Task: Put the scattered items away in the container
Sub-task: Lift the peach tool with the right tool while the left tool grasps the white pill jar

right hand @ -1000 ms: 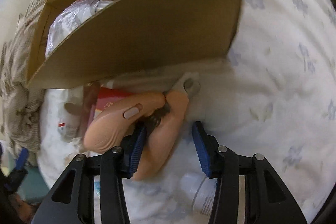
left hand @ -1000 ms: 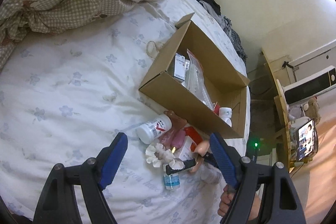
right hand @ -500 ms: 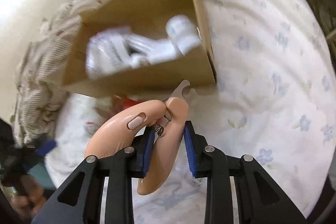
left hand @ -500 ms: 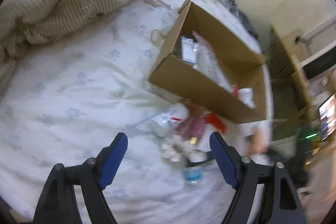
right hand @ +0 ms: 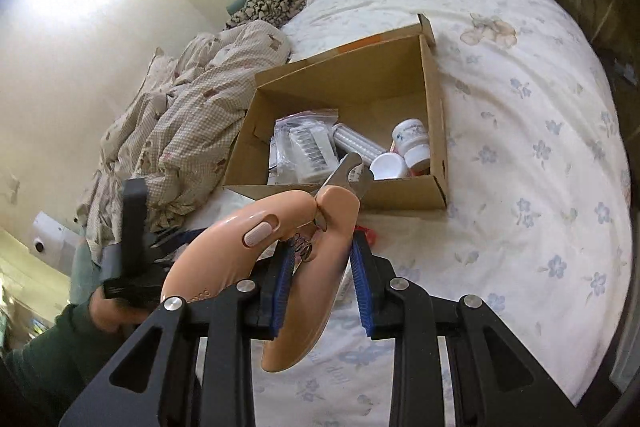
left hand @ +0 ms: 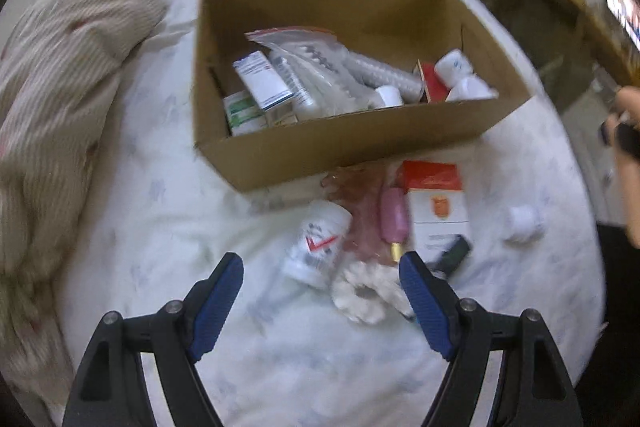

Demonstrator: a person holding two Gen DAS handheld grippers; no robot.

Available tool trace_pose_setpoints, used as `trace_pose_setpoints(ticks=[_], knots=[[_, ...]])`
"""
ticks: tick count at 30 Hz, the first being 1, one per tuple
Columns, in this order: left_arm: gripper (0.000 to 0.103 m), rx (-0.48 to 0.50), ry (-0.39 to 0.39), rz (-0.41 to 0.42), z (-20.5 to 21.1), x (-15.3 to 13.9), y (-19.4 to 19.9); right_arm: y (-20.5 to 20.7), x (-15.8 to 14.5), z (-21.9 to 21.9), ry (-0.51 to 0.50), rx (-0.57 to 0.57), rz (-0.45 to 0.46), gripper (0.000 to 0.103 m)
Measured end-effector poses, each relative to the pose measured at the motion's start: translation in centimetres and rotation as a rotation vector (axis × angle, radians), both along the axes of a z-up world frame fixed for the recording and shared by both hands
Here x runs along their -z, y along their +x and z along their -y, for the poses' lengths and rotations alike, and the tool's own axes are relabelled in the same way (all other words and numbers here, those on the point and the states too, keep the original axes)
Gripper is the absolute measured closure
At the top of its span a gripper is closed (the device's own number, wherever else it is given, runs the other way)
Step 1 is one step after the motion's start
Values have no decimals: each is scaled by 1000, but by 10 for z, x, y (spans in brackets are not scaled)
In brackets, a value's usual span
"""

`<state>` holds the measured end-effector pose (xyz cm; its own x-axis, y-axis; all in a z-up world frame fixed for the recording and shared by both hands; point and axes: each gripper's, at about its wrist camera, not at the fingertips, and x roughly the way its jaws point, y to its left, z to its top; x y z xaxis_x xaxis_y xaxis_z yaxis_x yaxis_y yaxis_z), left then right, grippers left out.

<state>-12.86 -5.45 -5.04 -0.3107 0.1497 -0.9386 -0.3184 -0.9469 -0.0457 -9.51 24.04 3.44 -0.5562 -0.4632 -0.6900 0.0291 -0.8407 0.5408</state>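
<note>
Held aloft near the open brown cardboard box (right hand: pixel 434 131) at mid-bed: peach plastic pet nail clippers (right hand: pixel 280 251), clamped in the right gripper (right hand: pixel 322 283) by one handle. Likely light, rigid, slippery. Left gripper (left hand: pixel 322 297) spread wide, empty, above scattered bottles.

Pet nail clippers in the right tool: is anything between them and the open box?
Nothing visible. The right tool holds the peach nail clippers in the air short of the cardboard box. Only its near wall lies ahead, and the top is open.
</note>
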Motion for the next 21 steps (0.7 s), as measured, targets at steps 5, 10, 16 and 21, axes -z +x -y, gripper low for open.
trace_pose_setpoints(ticks=[5, 10, 16, 21], knots=[[22, 60, -74, 52, -10, 33, -17, -2, -6, -9, -43, 12, -18, 72], [31, 37, -87, 82, -5, 46, -21, -11, -2, -6, -47, -1, -1, 72], [67, -8, -87, 73, 8, 40, -17, -18, -4, 0, -38, -22, -12, 72], [67, -51, -60, -2, 23, 7, -4, -18, -4, 4, -24, -31, -17, 72]])
